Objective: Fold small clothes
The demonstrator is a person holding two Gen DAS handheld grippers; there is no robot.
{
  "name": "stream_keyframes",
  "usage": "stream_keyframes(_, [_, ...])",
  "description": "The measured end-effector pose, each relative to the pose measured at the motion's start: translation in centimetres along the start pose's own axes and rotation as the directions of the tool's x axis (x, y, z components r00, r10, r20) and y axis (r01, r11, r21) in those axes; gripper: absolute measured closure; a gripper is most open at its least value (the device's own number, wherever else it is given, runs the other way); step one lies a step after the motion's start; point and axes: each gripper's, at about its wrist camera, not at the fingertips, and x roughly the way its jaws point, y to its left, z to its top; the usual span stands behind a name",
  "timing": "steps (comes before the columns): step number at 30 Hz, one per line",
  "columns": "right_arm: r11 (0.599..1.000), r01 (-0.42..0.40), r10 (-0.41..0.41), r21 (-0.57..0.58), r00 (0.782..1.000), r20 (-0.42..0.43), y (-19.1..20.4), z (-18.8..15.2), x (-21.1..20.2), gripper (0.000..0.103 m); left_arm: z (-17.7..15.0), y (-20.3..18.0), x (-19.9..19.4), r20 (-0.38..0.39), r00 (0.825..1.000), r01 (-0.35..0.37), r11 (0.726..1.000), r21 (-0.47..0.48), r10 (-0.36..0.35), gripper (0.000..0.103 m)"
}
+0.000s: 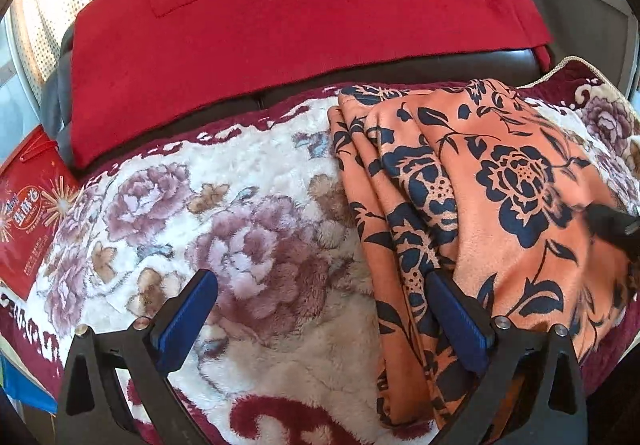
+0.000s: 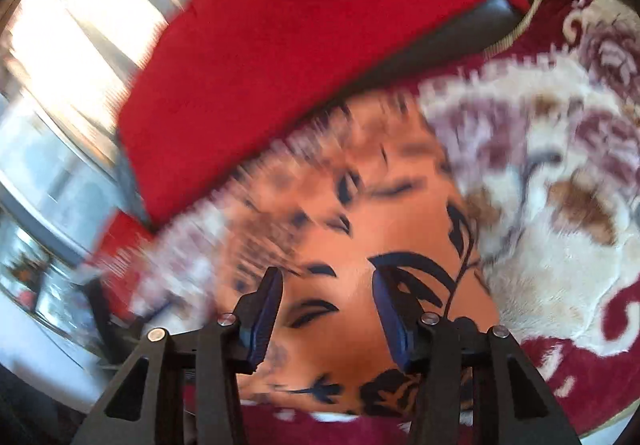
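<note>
Plush floral blanket (image 1: 256, 181) in cream and maroon covered the seat, with one red cloth (image 1: 288, 13) draped along its far edge. On the blanket's right half lay one orange garment (image 1: 472, 181) printed with navy flowers, gathered into several long folds. My left gripper (image 1: 320, 309) stood wide apart, with nothing between its jaws, at the garment's near left edge. My right gripper (image 2: 326, 309) hung half-spread over the orange cloth; I could not tell whether it pinched any. One red printed bag (image 1: 28, 209) sat at the left edge.
</note>
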Motion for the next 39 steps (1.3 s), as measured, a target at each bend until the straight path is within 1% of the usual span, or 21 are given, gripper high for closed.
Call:
stream_keyframes(1, [0.999,0.033,-0.033,-0.031,0.999,0.013,0.3,-0.3,0.3,0.052,0.0,0.0,-0.1,0.006,1.0,-0.01,1.0,0.005,0.01,0.0])
stream_keyframes(2, [0.998,0.043,-0.042,-0.052,0.999,0.024,0.7,-0.3,0.2,0.053,-0.1,-0.1,-0.3,0.009,1.0,-0.015,1.0,0.011,0.015,0.0])
stream_keyframes(4, [0.996,0.049,-0.048,-0.076,0.999,0.017,1.5,-0.3,-0.5,0.053,-0.2,-0.2,-0.8,0.013,1.0,-0.023,1.0,0.019,0.023,0.0])
stream_keyframes(6, [0.998,0.022,-0.021,-0.058,1.0,0.023,1.5,-0.2,-1.6,0.053,-0.1,-0.2,-1.3,0.015,1.0,-0.028,0.999,0.022,0.028,0.0])
stream_keyframes(8, [0.998,0.01,-0.007,-0.056,0.999,0.049,1.7,-0.5,-3.1,0.053,-0.2,-0.3,-2.0,0.026,0.999,-0.037,0.999,0.026,0.036,0.0])
stream_keyframes(11, [0.994,0.029,-0.017,-0.108,0.995,0.103,2.3,-0.9,-5.4,0.053,-0.3,-0.6,-3.4,0.064,0.997,-0.053,0.998,0.038,0.05,0.0])
stream_keyframes(14, [0.989,0.04,-0.02,-0.142,0.99,0.138,3.3,-1.1,-7.3,0.053,-0.3,-0.8,-5.0,0.107,0.993,-0.062,0.997,0.044,0.058,0.0])
stream_keyframes(18, [0.991,0.016,0.007,-0.134,0.985,0.174,3.4,-1.3,-9.0,0.053,-0.4,-0.7,-7.5,0.146,0.988,-0.064,0.997,0.037,0.058,0.0])
stream_keyframes(24, [0.993,-0.013,0.04,-0.121,0.974,0.222,3.5,-1.2,-11.4,0.053,0.2,-0.4,-10.9,0.17,0.983,-0.068,0.998,0.018,0.063,0.0])
stream_keyframes(27, [0.992,-0.02,0.051,-0.124,0.968,0.244,3.6,-1.3,-12.6,0.053,0.6,-0.3,-13.1,0.2,0.977,-0.079,0.997,0.008,0.076,0.0])
stream_keyframes(34, [0.986,-0.002,0.049,-0.164,0.956,0.288,4.2,-2.1,-15.3,0.053,1.1,-0.9,-17.6,0.262,0.959,-0.114,0.993,0.007,0.109,0.0])
stream_keyframes(39, [0.979,0.012,0.054,-0.201,0.946,0.32,4.5,-3.0,-17.4,0.053,1.3,-1.5,-20.8,0.311,0.94,-0.151,0.989,0.002,0.143,0.0])
